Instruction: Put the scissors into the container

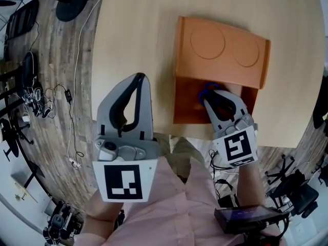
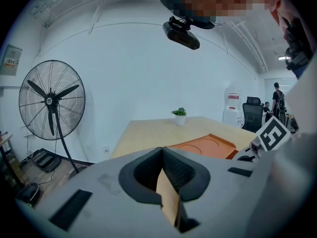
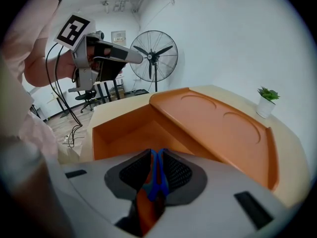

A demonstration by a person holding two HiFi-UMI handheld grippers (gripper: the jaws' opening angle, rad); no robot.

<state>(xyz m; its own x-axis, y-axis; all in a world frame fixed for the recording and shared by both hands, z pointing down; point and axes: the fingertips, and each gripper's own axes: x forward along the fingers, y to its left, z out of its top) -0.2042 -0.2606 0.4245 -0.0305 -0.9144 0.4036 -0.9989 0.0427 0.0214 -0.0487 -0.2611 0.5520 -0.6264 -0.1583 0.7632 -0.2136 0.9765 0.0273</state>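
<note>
The orange container [image 1: 184,55] sits on the wooden table, a lidded shelf with two round recesses over its far half and an open compartment [image 1: 185,105] at the near side. My right gripper [image 1: 209,95] reaches into that compartment, shut on the blue-handled scissors [image 1: 206,88]. In the right gripper view the scissors [image 3: 156,175] are pinched between the pads of the right gripper [image 3: 157,155], above the container's floor [image 3: 143,133]. My left gripper [image 1: 139,79] hovers left of the container over the table's near edge, shut with nothing in it; the left gripper [image 2: 161,150] faces the room.
Near me the table [image 1: 133,29] ends at its front edge, just below the container. Cables [image 1: 72,127] lie on the wood floor at the left. A standing fan [image 2: 49,103] and a small potted plant [image 2: 180,115] stand beyond the table.
</note>
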